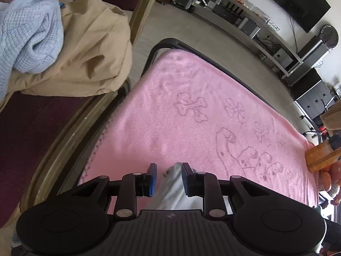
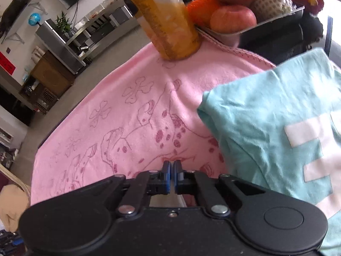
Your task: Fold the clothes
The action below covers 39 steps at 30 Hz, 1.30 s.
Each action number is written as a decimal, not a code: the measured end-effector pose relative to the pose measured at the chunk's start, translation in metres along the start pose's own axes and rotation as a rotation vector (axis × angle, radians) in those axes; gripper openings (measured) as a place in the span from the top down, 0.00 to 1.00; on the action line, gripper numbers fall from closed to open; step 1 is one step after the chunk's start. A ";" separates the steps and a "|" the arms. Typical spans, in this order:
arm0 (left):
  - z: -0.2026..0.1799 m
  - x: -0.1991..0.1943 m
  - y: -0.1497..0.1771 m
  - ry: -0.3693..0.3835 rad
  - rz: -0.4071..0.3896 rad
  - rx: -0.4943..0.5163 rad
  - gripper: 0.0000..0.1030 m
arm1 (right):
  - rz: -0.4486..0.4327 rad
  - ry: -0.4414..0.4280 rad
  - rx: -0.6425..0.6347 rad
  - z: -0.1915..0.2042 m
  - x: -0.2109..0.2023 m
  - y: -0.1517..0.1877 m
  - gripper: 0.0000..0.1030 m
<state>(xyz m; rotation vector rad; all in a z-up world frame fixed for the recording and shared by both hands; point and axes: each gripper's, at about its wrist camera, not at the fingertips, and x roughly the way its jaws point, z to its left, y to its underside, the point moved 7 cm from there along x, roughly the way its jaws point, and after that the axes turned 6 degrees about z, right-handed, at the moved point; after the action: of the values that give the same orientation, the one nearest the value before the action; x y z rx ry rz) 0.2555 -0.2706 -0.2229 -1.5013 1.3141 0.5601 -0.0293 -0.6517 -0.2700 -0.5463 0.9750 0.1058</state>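
blurred grey cloth (image 1: pixel 174 187) between parted left jaws.

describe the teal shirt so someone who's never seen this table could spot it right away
Start at the pink blanket with bone and dog outlines that covers the table. At its right side, near the fruit tray and the tall orange bottle, lies the teal shirt. It is the only blue-green cloth there, printed with big white block shapes.

Teal shirt (image 2: pixel 277 115), perhaps folded, edge-cropped
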 end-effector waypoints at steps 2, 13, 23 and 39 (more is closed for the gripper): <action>0.002 0.001 -0.002 0.011 0.004 -0.011 0.78 | 0.003 0.010 -0.015 0.001 0.001 0.002 0.97; 0.002 0.016 -0.009 0.055 0.038 -0.026 0.82 | 0.021 0.012 -0.011 -0.002 0.003 0.005 0.95; -0.008 0.024 -0.012 -0.076 -0.011 0.063 0.99 | 0.010 0.035 -0.038 0.000 0.003 0.005 0.95; 0.000 -0.012 -0.003 -0.297 -0.172 0.174 0.85 | -0.163 0.029 -0.012 -0.008 -0.040 -0.010 0.95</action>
<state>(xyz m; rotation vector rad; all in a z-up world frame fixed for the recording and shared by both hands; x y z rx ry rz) 0.2549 -0.2658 -0.2110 -1.3156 0.9687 0.5208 -0.0549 -0.6580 -0.2370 -0.6377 0.9545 -0.0418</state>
